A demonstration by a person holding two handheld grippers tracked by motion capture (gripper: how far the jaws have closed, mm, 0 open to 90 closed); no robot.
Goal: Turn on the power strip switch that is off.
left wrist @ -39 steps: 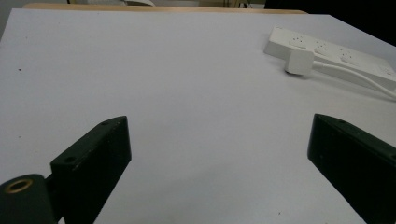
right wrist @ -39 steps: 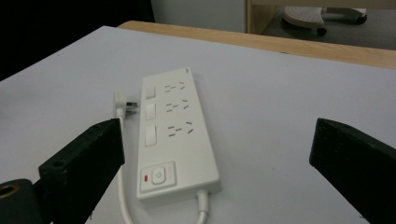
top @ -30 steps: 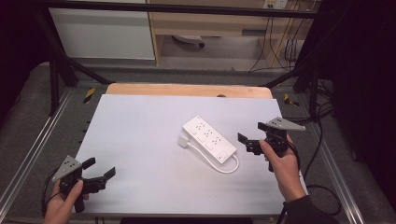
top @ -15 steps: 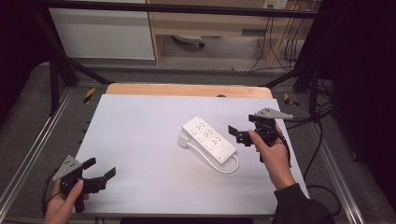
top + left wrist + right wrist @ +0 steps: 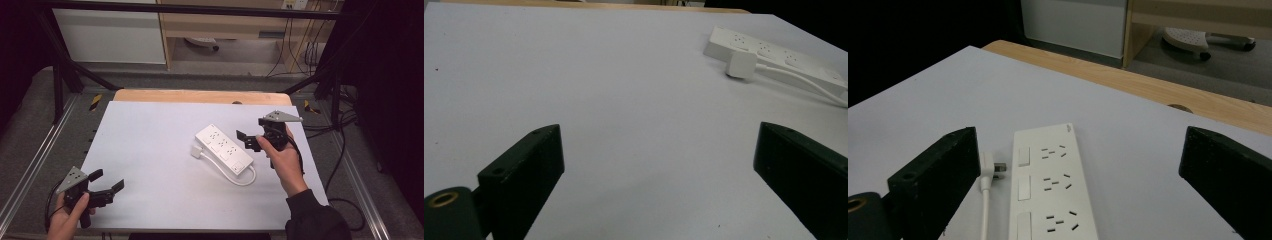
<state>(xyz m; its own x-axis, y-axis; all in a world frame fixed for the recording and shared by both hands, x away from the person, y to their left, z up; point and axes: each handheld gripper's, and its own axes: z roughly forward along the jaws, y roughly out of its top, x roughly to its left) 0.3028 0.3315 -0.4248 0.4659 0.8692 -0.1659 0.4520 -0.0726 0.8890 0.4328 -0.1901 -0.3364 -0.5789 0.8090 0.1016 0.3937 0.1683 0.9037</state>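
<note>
A white power strip (image 5: 223,148) lies on the desk (image 5: 150,150). Just beside its right end, the right tongs (image 5: 244,138) hover spread wide, seemingly ready to grasp. Far left of it, the left tongs (image 5: 107,181) wait wide.

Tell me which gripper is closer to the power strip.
The right gripper, open beside the power strip at its right end. The left gripper, also open, sits far off at the table's near-left corner.

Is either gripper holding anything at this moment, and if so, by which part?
Nothing is held. The right gripper hangs open by the power strip; the left gripper is open over bare table.
</note>
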